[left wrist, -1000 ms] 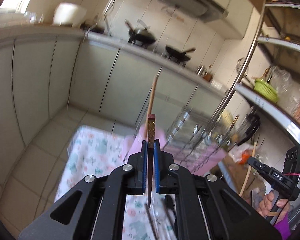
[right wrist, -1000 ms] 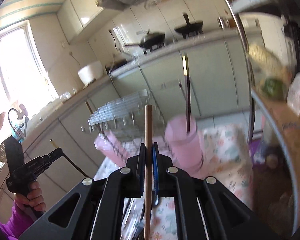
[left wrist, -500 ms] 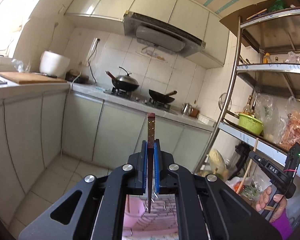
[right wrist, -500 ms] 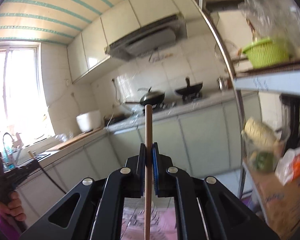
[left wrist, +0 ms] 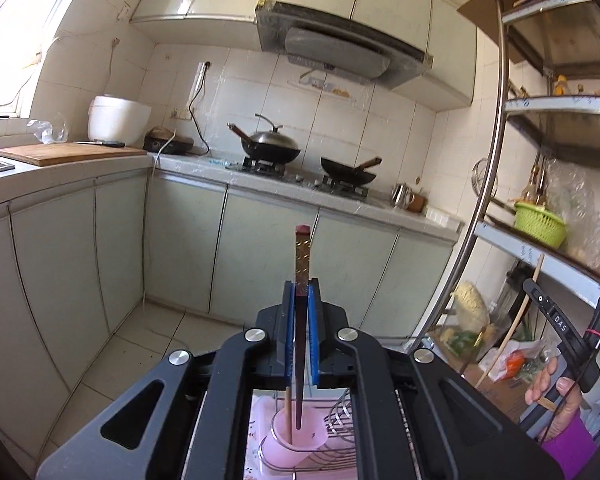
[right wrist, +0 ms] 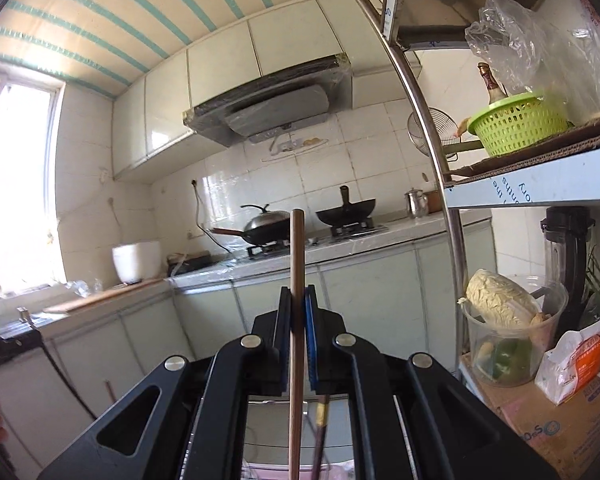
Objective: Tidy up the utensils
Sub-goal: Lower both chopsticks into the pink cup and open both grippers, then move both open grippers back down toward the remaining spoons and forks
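risk no. 1 is a miss at the cup: left hand-held gripper [left wrist: 299, 336] is clenched on a dark chopstick [left wrist: 302, 264] with a gold-patterned top, held near upright, lower tip hanging over or just inside the mouth of the pink cup [left wrist: 288, 436]; exact depth cannot be told from the left wrist view. the cup sits in a wire rack [left wrist: 332, 420] below the gripper, w/ a lighter chopstick [left wrist: 287, 412] already standing in it. if the pads let go while the tip is off-centre, the stick may strike the rim and drop outside onto the rack or cloth. if the tip lands on the stick already inside, it may wedge or lever that one out. the cup looks light, so a sideways push from the tip could tilt it in its wire ring. risk no. 2 is on the right side: right hand-held gripper [right wrist: 298, 336] is clenched on a plain wooden chopstick [right wrist: 297, 280], also near upright, grip near mid-length. in the right wrist view another dark stick w/ a gold band [right wrist: 320, 420] stands just beside its lower part; contact cannot be confirmed. both cameras point at the kitchen wall, not down, so the drop zone is mostly hidden behind the gripper bodies; alignment is judged nearly blind. w/ both grippers working close to one cup, sticks or fingers could collide if both descend together. recommended: lower one at a time, release only once the tip is inside the cup.
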`<state>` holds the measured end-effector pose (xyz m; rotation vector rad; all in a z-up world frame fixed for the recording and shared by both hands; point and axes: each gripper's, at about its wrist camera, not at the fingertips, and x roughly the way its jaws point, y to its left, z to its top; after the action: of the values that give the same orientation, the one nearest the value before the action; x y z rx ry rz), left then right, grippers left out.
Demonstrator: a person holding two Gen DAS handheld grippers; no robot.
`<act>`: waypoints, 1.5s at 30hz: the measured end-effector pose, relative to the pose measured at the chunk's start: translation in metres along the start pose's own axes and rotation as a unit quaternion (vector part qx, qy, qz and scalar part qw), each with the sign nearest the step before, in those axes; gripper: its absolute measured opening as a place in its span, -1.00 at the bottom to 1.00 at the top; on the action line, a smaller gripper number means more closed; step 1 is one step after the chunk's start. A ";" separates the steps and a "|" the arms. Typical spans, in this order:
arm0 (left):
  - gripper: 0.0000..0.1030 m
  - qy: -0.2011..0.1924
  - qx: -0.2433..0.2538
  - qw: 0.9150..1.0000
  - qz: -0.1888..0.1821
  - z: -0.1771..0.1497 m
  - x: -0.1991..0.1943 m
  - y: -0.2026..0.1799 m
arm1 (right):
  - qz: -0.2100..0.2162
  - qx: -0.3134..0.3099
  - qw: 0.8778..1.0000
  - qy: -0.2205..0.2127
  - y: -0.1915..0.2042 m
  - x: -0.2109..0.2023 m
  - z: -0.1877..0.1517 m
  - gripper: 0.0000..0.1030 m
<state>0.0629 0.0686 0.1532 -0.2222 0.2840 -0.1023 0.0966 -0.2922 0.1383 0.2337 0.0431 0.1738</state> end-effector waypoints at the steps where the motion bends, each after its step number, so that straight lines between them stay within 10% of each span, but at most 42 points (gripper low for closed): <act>1: -0.90 0.007 0.002 1.000 0.003 -0.002 0.005 0.001 | -0.003 -0.003 1.000 0.005 -0.001 0.005 -0.005 -0.88; 26: -0.88 0.126 -0.027 0.991 0.040 -0.047 0.078 0.017 | 0.009 0.039 0.985 0.165 -0.020 0.029 -0.102 -0.85; 33: -0.58 0.124 -0.048 0.990 0.056 -0.051 0.075 0.025 | 0.021 0.057 0.981 0.184 -0.023 0.025 -0.110 -0.28; 45: -0.48 0.111 -0.062 0.991 0.048 -0.053 0.051 0.030 | 0.030 0.078 0.982 0.172 -0.021 -0.008 -0.104 -0.26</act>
<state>0.0979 0.0806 0.0831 -0.3202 0.5227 -0.0148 0.0860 -0.2906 0.0329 0.3604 0.3949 0.2693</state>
